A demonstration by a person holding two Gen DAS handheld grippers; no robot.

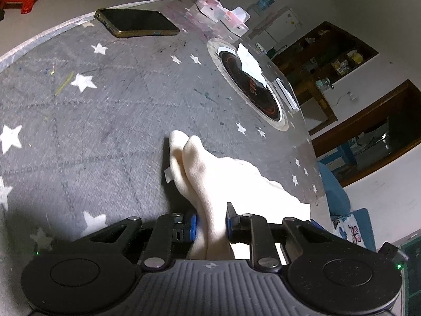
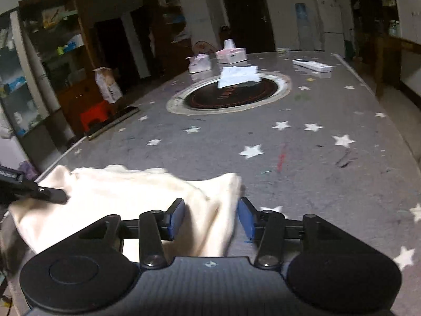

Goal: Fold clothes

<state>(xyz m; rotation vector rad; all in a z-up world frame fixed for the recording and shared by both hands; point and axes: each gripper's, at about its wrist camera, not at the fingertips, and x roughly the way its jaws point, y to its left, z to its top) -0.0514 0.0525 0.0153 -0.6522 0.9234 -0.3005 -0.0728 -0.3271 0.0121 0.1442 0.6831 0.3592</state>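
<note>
Grey starred tablecloth (image 2: 302,158), dim room; left claw (image 1: 210,226) pinches cream garment (image 1: 210,173); right claw (image 2: 210,218) released.

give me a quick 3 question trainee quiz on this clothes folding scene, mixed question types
1. True or false: the left gripper is shut on the cream garment.
2. Multiple choice: what lies on the star-patterned tablecloth near its far edge in the left wrist view? A) a kettle B) a smartphone C) a shoe
3. Fill in: the right gripper has its jaws ____, pads clear of the cloth between them.

Key: 1 true; 2 B; 3 open
</note>
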